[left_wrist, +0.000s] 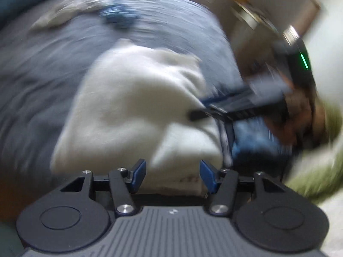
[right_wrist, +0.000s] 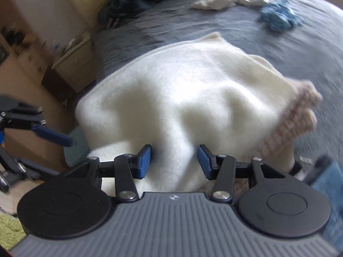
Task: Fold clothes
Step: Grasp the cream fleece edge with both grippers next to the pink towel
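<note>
A white fleece garment [right_wrist: 182, 90] with a beige knit cuff [right_wrist: 295, 117] lies bunched on the grey-blue bed cover [right_wrist: 214, 27]. My right gripper [right_wrist: 174, 161] is low over its near edge. A ridge of white cloth runs between its blue pads, and they do not visibly pinch it. In the blurred left wrist view, my left gripper [left_wrist: 173, 172] hovers open above the same garment [left_wrist: 128, 98], with nothing between its jaws. The right gripper's fingers [left_wrist: 199, 114] reach in from the right onto the cloth. One left finger [right_wrist: 53, 137] shows at the garment's left edge.
A crumpled blue garment [right_wrist: 278, 17] and a pale one [right_wrist: 214, 3] lie farther back on the bed. Wooden furniture [right_wrist: 70, 64] stands left of the bed. A green rug [left_wrist: 317, 171] lies on the floor. A hand [left_wrist: 300, 111] holds the right gripper.
</note>
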The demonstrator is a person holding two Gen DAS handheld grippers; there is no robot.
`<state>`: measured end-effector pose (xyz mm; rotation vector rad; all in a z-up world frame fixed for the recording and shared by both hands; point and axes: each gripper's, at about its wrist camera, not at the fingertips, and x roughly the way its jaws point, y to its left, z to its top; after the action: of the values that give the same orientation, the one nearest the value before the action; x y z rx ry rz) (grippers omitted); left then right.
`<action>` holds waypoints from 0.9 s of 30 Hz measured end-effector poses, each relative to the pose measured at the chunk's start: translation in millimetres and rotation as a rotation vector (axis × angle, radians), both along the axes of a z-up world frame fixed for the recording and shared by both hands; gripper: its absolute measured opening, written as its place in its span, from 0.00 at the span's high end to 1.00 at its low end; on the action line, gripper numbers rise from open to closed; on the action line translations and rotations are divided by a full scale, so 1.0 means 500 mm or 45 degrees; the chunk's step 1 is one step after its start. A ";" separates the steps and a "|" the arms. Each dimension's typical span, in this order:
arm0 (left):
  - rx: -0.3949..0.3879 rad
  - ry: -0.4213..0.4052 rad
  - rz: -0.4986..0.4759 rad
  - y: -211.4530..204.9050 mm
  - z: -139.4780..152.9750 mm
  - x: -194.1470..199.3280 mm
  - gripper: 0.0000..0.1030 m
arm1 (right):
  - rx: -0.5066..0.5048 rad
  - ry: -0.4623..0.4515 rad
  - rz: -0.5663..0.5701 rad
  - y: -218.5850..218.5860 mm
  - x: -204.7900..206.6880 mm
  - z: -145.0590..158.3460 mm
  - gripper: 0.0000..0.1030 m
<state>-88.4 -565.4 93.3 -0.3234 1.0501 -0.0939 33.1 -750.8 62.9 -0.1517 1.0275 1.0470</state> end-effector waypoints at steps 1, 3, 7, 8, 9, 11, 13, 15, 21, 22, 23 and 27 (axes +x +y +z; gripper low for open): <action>-0.019 -0.007 0.067 0.023 0.012 -0.006 0.41 | 0.016 0.036 -0.055 -0.007 0.008 -0.005 0.55; -0.038 -0.042 0.177 0.072 0.030 -0.015 0.37 | 0.097 0.157 -0.200 -0.034 0.026 -0.014 0.54; -0.067 -0.080 0.286 0.167 0.014 0.012 0.34 | 0.249 0.454 -0.516 -0.087 0.065 -0.051 0.50; -0.092 -0.081 0.275 0.189 -0.002 0.029 0.34 | 0.266 0.496 -0.580 -0.093 0.073 -0.061 0.49; -0.118 -0.083 0.265 0.211 -0.017 0.046 0.34 | 0.282 0.536 -0.644 -0.098 0.081 -0.070 0.49; -0.181 -0.081 0.233 0.257 -0.051 0.080 0.34 | 0.290 0.572 -0.727 -0.099 0.092 -0.079 0.49; -0.258 -0.068 0.182 0.292 -0.092 0.112 0.32 | 0.289 0.605 -0.802 -0.097 0.100 -0.088 0.48; -0.346 -0.064 0.120 0.320 -0.136 0.139 0.32 | 0.259 0.656 -0.868 -0.088 0.103 -0.099 0.48; -0.627 0.018 -0.071 0.378 -0.259 0.210 0.31 | 0.130 0.762 -1.030 -0.050 0.119 -0.104 0.44; -0.682 0.045 -0.104 0.386 -0.278 0.220 0.29 | 0.105 0.770 -1.049 -0.042 0.123 -0.104 0.43; -0.742 0.078 -0.134 0.393 -0.298 0.228 0.28 | 0.085 0.780 -1.065 -0.037 0.125 -0.105 0.40; -0.902 0.155 -0.231 0.416 -0.355 0.266 0.23 | -0.001 0.812 -1.122 -0.015 0.133 -0.109 0.37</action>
<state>44.5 -357.1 -84.4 -0.8809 1.1415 -0.6234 99.7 -758.5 8.3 0.6295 1.4631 0.2655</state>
